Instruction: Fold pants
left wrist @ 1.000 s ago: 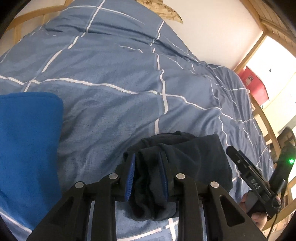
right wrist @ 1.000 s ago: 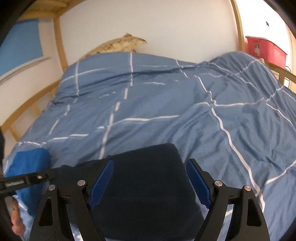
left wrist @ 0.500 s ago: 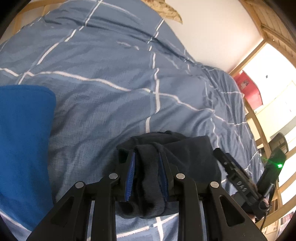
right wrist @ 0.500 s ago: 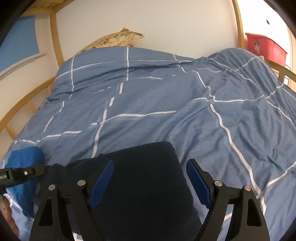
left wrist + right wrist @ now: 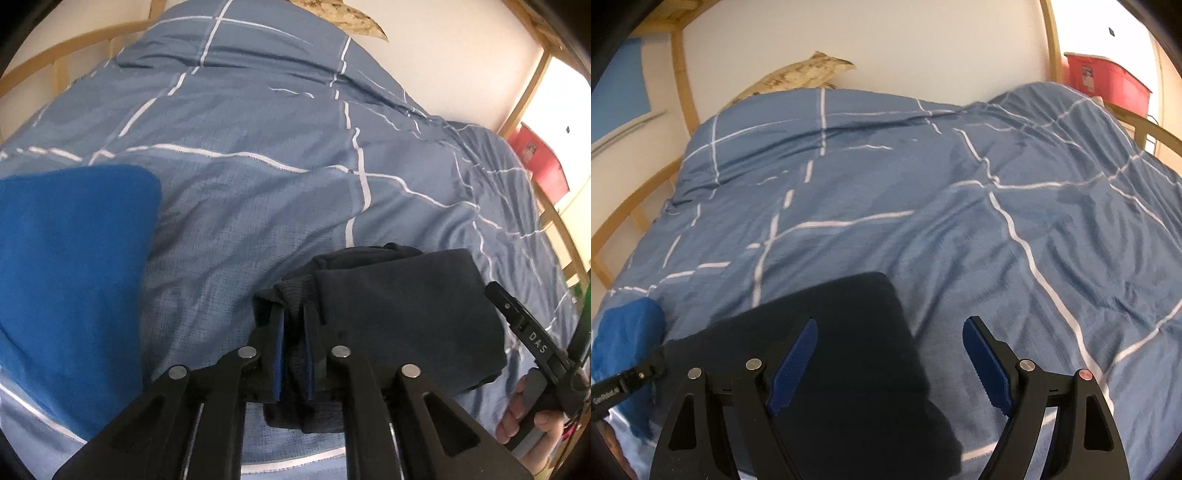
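Observation:
The dark navy pants point(image 5: 406, 314) lie folded into a thick rectangle on the blue checked duvet point(image 5: 258, 166). My left gripper point(image 5: 293, 314) is shut on a bunched fold at the bundle's near left corner, with cloth squeezed between its blue pads. In the right wrist view the pants point(image 5: 842, 332) fill the lower middle. My right gripper point(image 5: 892, 325) stands open above their right edge, one finger over the cloth and the other over the duvet, its pads not pressing on anything. A hand holds the right gripper point(image 5: 532, 339) at the bundle's right side.
A folded bright blue cloth point(image 5: 66, 277) lies on the duvet left of the pants. A patterned pillow point(image 5: 805, 75) rests against the white wall at the bed's head. The wooden bed rail point(image 5: 1152, 129) and a red box point(image 5: 1104, 77) stand at the right.
The left jaws have drawn closer together, pinching the fold of pants cloth much thinner. The left view has tilted a little. The right gripper stays open in the same place.

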Action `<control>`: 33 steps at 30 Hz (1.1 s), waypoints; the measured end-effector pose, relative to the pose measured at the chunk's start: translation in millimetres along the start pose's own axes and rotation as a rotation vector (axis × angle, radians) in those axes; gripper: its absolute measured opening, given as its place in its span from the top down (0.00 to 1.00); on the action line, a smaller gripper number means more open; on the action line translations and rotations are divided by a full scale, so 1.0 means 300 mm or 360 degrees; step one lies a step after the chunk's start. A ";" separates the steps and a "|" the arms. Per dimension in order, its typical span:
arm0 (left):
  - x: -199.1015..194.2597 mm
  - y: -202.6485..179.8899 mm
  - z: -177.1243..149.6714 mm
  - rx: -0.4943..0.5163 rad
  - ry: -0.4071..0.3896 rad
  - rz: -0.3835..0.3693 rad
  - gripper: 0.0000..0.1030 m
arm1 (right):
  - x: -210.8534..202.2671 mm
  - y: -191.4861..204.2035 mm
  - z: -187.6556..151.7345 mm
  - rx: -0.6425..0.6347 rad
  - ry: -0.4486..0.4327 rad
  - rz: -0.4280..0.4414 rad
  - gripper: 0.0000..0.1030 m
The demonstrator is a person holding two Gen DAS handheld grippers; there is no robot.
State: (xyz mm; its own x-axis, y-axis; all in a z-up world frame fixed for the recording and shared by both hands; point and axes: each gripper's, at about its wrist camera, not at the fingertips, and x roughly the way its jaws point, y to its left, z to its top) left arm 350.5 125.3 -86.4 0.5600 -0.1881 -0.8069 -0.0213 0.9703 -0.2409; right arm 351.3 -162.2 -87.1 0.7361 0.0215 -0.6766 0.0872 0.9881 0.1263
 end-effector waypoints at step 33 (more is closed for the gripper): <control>-0.143 -0.022 -0.213 -0.0155 -0.0283 0.0003 0.24 | -0.224 -0.112 -0.219 0.0132 -0.0265 0.0202 0.20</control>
State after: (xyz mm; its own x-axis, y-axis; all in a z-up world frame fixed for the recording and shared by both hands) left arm 273.5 117.1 -84.7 0.6972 -0.1481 -0.7014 -0.0975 0.9497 -0.2974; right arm 254.8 -187.0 -93.6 0.8449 0.1124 -0.5230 0.0369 0.9631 0.2666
